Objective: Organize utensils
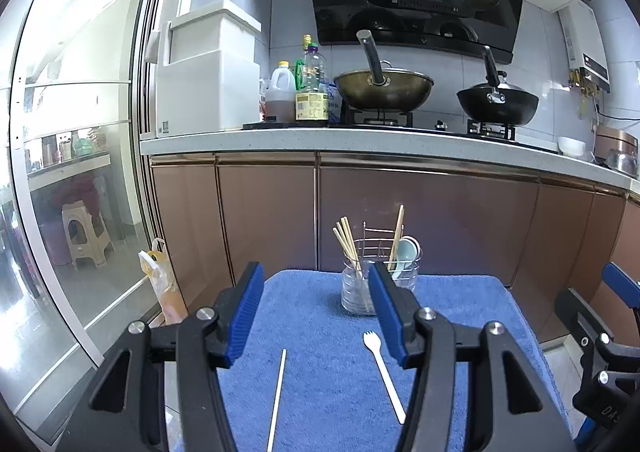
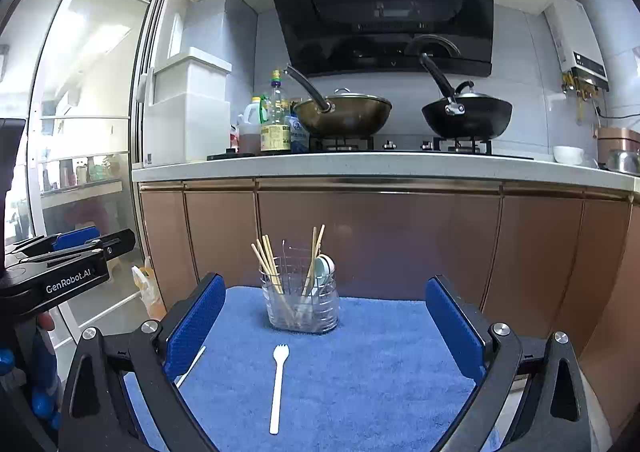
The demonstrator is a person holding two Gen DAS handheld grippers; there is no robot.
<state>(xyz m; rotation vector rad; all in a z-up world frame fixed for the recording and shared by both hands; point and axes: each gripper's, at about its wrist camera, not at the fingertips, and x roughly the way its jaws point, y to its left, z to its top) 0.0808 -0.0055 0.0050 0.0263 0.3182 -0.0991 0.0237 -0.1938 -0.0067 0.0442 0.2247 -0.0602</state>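
While both grippers hang over the blue towel [image 2: 360,352] with nothing between their pads, the readout runs so:
left gripper [image 1: 316,312]: jaws wide, empty, above the lone chopstick [image 1: 278,396]
right gripper [image 2: 320,324]: jaws wide, empty, lined up on the white fork [image 2: 277,388]
loose utensils: fork and chopstick lie flat on the towel, well apart, both in front of the holder
clear holder [image 2: 300,308]: stands upright at the towel's far edge; holds a fan of chopsticks [image 2: 266,264] leaning left, more sticks leaning right, and a pale blue spoon [image 2: 324,266]; a wire rack [image 1: 376,242] rises behind or inside it, I cannot tell which
risk, pickup: both pieces are thin and flat on soft pile, so pads may close on towel and drag it, or the stick may roll out of the pinch
risk, drop-in: the holder looks light and crowded; a nudge from a finger or a utensil catching on the leaning sticks could tip it
risk, crowding: grippers sit close together and could collide
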